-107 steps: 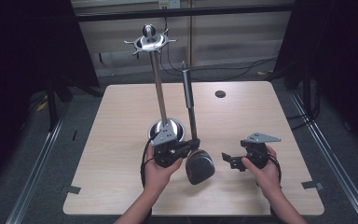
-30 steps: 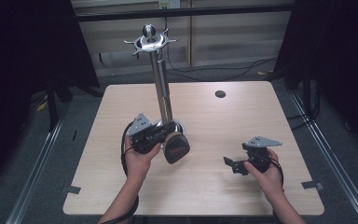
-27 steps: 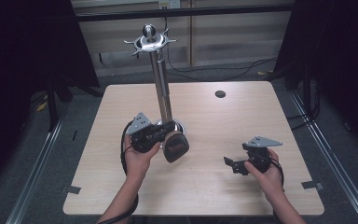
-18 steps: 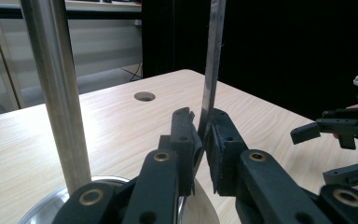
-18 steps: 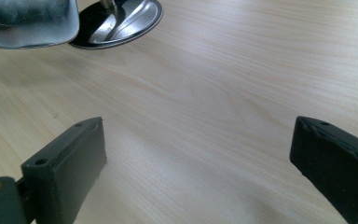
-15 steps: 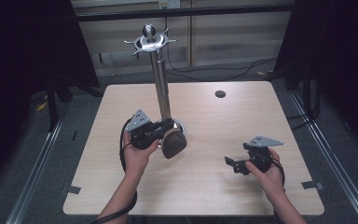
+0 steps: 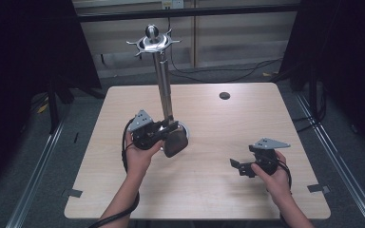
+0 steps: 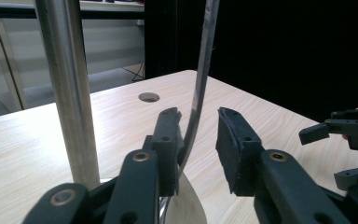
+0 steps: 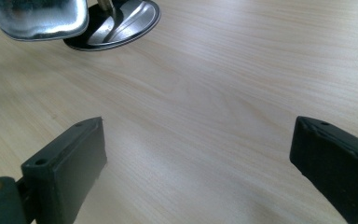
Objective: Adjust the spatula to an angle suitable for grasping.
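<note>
Up close, the left gripper view shows the utensil (image 8: 200, 88) as a thin curved metal strip rising edge-on between the two black jaws, its handle running off the top of the frame and its broad end cut off at the bottom. The high view gives what that view cannot: the utensil's wide, dark blade (image 7: 175, 143) hangs at the foot of the stand (image 7: 164, 90), a tall steel pole with a star-shaped hanger and a ball on top, near the middle of the table (image 7: 228, 190). The utensil's handle is hard to tell from the pole there, and whether it hangs from a hook I cannot tell. The right gripper view adds the blade's shiny underside (image 9: 37, 18) and the stand's round base (image 9: 121, 21), both cut by the top edge.

The left gripper (image 7: 167, 130) has just been opening its jaws; the strip lies against the left-hand jaw, with clear space to the other, so it is no longer pinched. The right gripper (image 7: 240, 167) rests well apart near the table's right front, jaws spread wide over bare wood, holding nothing.
</note>
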`<state>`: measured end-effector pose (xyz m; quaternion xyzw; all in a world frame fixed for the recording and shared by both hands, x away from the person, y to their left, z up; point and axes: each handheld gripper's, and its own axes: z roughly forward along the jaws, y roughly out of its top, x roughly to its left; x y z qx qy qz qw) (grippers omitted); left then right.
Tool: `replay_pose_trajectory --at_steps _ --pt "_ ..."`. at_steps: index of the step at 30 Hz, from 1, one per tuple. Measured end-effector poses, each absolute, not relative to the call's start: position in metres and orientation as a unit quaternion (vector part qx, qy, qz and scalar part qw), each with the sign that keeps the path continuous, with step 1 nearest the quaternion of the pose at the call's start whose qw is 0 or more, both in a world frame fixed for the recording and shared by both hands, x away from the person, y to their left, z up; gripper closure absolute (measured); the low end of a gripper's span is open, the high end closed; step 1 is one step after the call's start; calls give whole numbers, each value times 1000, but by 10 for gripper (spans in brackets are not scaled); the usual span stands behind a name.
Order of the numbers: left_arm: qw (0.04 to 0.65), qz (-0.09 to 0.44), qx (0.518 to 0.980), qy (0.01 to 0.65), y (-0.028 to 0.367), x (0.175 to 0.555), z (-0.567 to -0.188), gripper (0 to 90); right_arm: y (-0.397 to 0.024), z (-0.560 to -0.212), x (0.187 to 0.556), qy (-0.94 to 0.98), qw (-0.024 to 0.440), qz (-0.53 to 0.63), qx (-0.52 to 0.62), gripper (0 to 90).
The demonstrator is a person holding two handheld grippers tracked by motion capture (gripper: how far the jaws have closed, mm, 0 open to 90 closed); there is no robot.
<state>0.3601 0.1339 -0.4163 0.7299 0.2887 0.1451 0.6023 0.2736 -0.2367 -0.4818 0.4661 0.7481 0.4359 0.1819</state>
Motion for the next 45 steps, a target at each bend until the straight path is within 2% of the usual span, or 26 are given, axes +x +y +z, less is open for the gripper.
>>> replay_pose_trajectory --at_steps 17,27,34,38,45 --pt "596 152 734 287 132 362 -417 505 -239 -480 273 749 180 436 465 33" --pt "597 150 731 294 131 362 -417 451 -239 -480 273 749 180 436 466 33" --pt "594 155 730 302 130 361 -417 359 -239 -480 272 751 181 435 463 33" --pt "594 157 727 305 131 361 -416 339 -239 -480 272 749 182 435 465 33" --pt "595 156 724 314 131 362 -417 235 -238 -480 272 751 180 434 465 33"
